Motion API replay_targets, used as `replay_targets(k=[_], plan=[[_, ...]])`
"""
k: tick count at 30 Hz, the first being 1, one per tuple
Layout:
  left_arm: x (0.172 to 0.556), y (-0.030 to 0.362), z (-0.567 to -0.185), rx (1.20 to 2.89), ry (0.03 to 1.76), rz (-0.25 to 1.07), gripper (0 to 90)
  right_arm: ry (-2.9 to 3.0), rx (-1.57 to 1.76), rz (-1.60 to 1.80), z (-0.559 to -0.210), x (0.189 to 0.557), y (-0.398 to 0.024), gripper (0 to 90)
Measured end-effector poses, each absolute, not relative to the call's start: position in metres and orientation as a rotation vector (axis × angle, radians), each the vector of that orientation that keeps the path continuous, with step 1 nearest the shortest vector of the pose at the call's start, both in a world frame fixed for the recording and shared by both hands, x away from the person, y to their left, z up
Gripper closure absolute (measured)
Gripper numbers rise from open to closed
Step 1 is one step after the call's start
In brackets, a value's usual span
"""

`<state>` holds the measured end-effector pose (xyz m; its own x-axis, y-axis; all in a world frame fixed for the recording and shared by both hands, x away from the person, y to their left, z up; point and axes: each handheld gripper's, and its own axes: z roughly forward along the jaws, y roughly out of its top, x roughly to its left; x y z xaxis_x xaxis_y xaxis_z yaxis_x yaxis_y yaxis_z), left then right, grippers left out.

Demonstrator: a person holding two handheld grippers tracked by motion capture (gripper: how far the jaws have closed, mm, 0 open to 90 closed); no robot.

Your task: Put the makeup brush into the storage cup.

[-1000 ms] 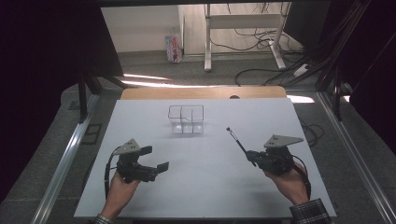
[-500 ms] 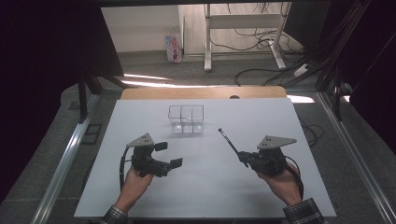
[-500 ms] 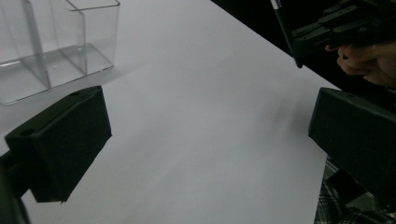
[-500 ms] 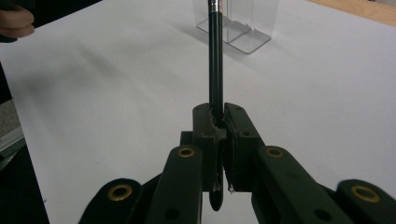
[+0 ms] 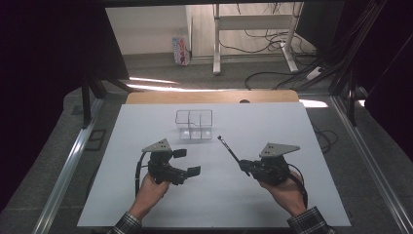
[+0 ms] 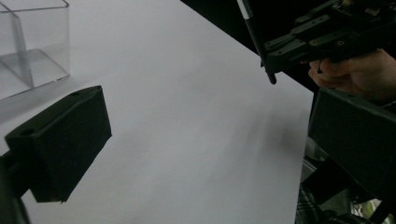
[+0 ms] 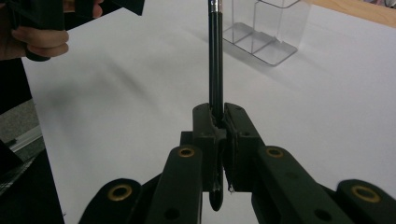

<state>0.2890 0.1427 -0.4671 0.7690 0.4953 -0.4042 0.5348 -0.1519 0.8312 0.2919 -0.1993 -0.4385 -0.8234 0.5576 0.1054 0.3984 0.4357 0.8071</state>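
Right gripper (image 5: 247, 166): clamped on pen (image 5: 228, 149)
Pen axis: toward clear organizer (image 5: 194, 124)
Left gripper (image 5: 187, 162): wide, empty
Nearer: right

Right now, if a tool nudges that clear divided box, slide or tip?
The clear box looks thin-walled, empty plastic, so probably light. It sits flat on the smooth white table, so a low push would likely slide it; a push at the rim might tip it.

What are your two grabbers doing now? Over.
Left hand-held gripper open, holding nothing. Right hand-held gripper shut on thin black pen. Clear plastic divided box ahead, white table bare between.
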Motion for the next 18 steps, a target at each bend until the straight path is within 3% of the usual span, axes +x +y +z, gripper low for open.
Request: replay_targets(k=[18], plan=[[0.288, 0.131, -0.468, 1.762, 0.756, -0.142, 0.3, 2.560, 0.789, 1.404, -0.444, 0.285, -0.168, 83.6]])
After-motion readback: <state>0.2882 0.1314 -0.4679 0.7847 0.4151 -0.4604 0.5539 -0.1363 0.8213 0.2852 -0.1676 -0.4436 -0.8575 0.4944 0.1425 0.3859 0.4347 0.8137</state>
